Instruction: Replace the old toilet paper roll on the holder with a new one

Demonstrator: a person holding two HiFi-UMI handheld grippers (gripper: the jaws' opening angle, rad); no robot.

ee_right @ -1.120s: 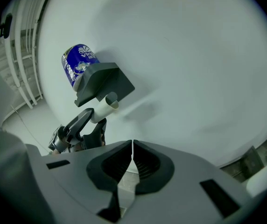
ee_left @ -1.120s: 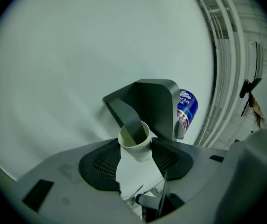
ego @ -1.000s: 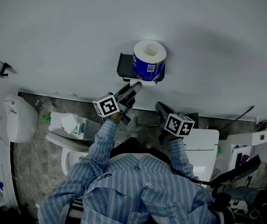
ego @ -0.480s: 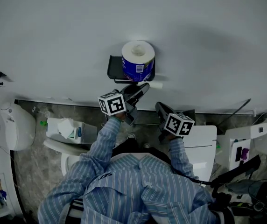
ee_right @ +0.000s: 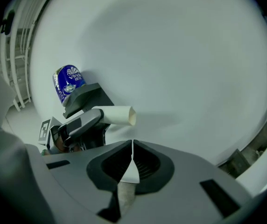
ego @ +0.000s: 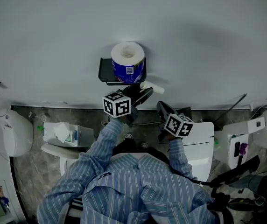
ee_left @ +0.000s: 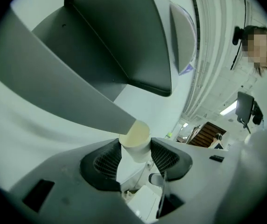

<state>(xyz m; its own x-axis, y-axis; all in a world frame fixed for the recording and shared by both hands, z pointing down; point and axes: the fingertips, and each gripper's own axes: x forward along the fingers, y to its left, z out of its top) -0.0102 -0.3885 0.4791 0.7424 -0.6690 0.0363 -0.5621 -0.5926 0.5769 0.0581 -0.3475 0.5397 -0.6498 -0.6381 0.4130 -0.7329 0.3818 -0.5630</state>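
A pale wall fills the upper part of the head view, and below it the person's blue striped shirt takes up the bottom. At lower left stands a white toilet with a tissue pack on its back part. A black holder is fixed to the wall, and the new toilet paper roll, wrapped in blue printed film, stands upright on top of it. Just below the holder's right end, the left gripper points at the wall with its jaws closed on the old roll's bare cardboard tube. The pads press on the tube's sides, and it sticks out level beyond them, off the holder, with its open end facing away from the gripper. Whether the tube touches the holder's lower edge cannot be told. The right gripper hangs beside it to the right, clear of the wall, its jaws pressed together.
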